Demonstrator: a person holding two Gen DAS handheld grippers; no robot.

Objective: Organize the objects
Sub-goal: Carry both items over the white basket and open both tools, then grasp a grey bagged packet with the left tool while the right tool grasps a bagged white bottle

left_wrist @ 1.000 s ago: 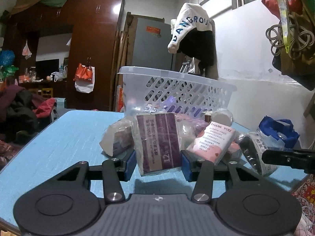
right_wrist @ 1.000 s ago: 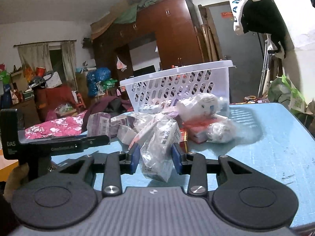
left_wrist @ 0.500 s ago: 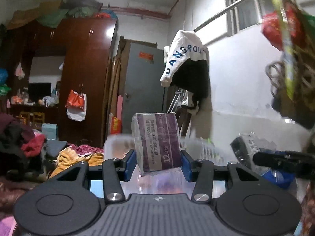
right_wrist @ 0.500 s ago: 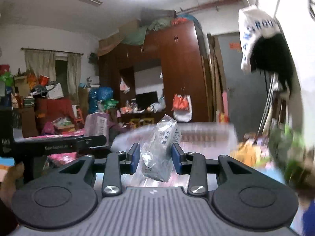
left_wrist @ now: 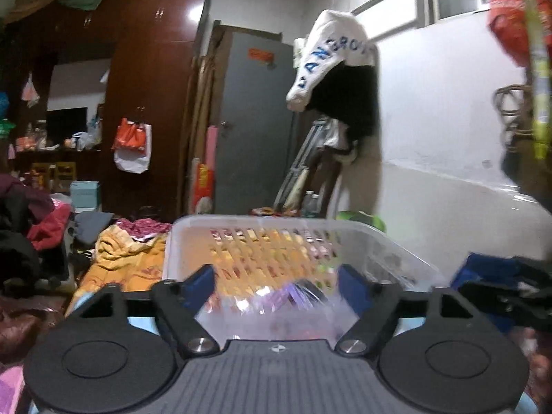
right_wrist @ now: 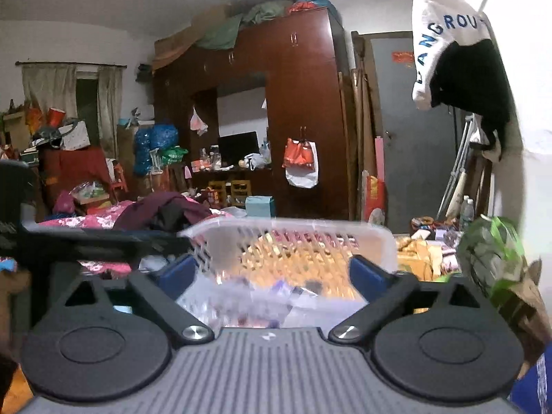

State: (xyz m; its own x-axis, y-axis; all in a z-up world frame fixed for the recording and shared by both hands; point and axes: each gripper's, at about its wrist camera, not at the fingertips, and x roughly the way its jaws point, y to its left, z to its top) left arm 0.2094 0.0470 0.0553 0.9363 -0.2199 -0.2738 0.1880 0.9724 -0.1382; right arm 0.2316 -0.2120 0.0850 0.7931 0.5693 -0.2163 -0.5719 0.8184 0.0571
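Note:
The white slotted plastic basket [left_wrist: 262,222] stands right in front of both grippers; it also shows in the right wrist view [right_wrist: 310,229]. My left gripper [left_wrist: 277,284] is open and empty above the basket's near side. A blurred purple packet [left_wrist: 293,293] lies inside the basket below it. My right gripper [right_wrist: 272,276] is open and empty over the basket. Blurred clear plastic packets [right_wrist: 241,303] lie inside beneath it. The right gripper shows as a dark shape [left_wrist: 510,296] at the right of the left wrist view.
A brown wardrobe [right_wrist: 300,110] and a grey door [left_wrist: 252,120] stand behind. Clothes lie in piles [left_wrist: 131,248] beyond the basket. A white and black garment [left_wrist: 338,79] hangs on the right wall. A blue bag [left_wrist: 490,272] sits to the right.
Both grippers have opened over the basket. The purple box has left the left gripper and the clear packet has left the right one; both now lie in the basket.

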